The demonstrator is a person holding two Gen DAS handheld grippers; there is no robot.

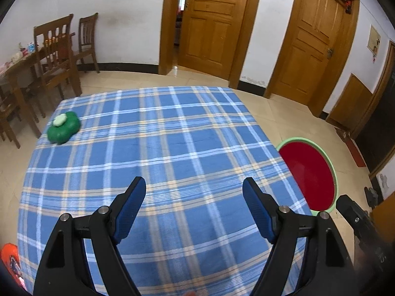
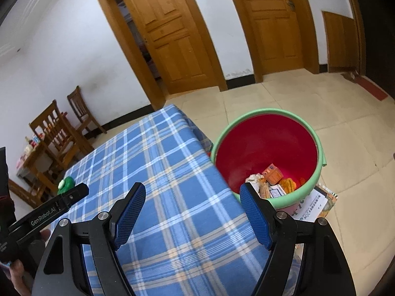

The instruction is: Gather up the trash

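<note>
A red bin with a green rim [image 2: 266,145] stands on the floor by the table's right edge; it also shows in the left wrist view [image 1: 308,170]. Inside it lie several pieces of trash [image 2: 272,175], orange wrappers and paper. A green flower-shaped object [image 1: 63,127] with a pale top sits at the table's far left; it also shows in the right wrist view [image 2: 66,184]. My left gripper [image 1: 193,192] is open and empty above the blue plaid tablecloth [image 1: 160,135]. My right gripper [image 2: 192,197] is open and empty over the table's right edge, near the bin.
Wooden chairs [image 1: 56,56] and a cluttered side table [image 1: 17,66] stand at the left wall. Two wooden doors [image 1: 212,22] are at the back. A printed paper [image 2: 313,204] lies on the floor under the bin. An orange-red package [image 1: 11,264] shows at the lower left.
</note>
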